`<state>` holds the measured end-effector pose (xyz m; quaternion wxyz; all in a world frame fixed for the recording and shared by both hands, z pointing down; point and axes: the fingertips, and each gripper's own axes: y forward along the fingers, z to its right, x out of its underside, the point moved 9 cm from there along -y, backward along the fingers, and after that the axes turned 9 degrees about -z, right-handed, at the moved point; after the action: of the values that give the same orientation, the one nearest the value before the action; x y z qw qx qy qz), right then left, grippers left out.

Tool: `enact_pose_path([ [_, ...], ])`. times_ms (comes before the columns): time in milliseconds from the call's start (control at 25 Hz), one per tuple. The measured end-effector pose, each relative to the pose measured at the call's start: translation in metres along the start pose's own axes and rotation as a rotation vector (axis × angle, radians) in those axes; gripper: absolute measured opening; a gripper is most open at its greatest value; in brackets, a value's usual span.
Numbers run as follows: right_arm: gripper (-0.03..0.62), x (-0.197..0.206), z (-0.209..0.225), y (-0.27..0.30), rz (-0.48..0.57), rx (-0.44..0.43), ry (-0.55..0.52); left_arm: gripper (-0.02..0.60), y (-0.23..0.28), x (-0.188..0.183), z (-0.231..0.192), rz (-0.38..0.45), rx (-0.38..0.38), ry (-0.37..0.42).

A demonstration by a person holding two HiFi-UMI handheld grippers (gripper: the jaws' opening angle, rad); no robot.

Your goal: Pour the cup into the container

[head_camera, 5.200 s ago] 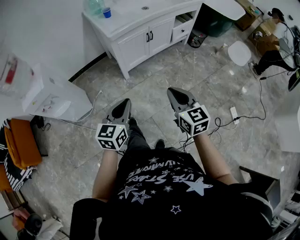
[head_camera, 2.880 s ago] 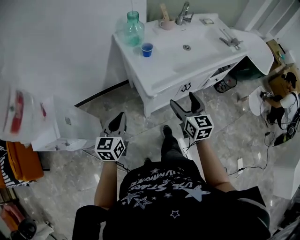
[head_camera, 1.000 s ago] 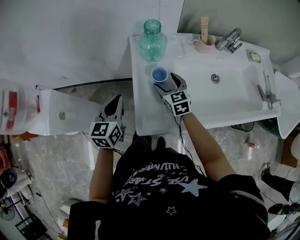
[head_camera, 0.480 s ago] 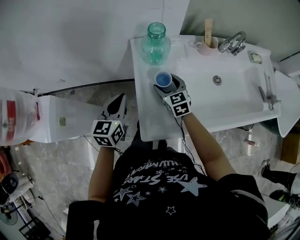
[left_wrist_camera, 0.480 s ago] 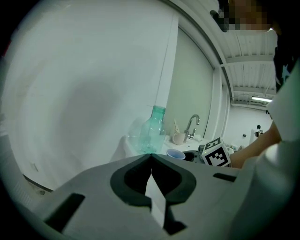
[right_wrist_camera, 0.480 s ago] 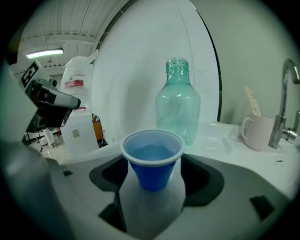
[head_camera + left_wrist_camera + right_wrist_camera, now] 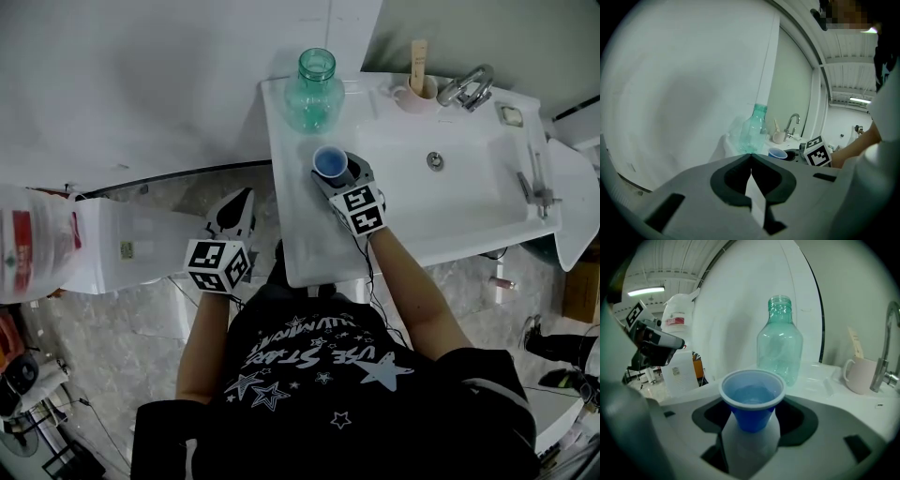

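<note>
Cup mouth-up, liquid inside
Your right gripper, just closing, loosely flanks it; empty bottle at 12 o'clock; left gripper closed, empty

The black shirt bears white lettering among stars; seen upside down, "USE" and "STARS" can just be made out. The red label on the white bag is too blurred to read.
</note>
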<state>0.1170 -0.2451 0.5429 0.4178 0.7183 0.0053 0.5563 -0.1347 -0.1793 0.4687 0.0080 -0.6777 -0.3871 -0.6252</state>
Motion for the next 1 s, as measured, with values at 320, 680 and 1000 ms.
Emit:
enact_pose_path([
  [320, 0.281, 0.002, 0.003, -0.005, 0.001, 0.051, 0.026, 0.012, 0.003, -0.002, -0.005, -0.001, 0.007, 0.012],
  [680, 0.273, -0.011, 0.017, -0.026, 0.033, 0.087, 0.088, 0.012, 0.010, -0.019, -0.008, 0.026, 0.038, 0.038],
  [1000, 0.272, -0.045, 0.048, -0.051, 0.035, 0.113, 0.138, 0.012, 0.024, -0.051, -0.019, 0.069, 0.066, 0.069],
])
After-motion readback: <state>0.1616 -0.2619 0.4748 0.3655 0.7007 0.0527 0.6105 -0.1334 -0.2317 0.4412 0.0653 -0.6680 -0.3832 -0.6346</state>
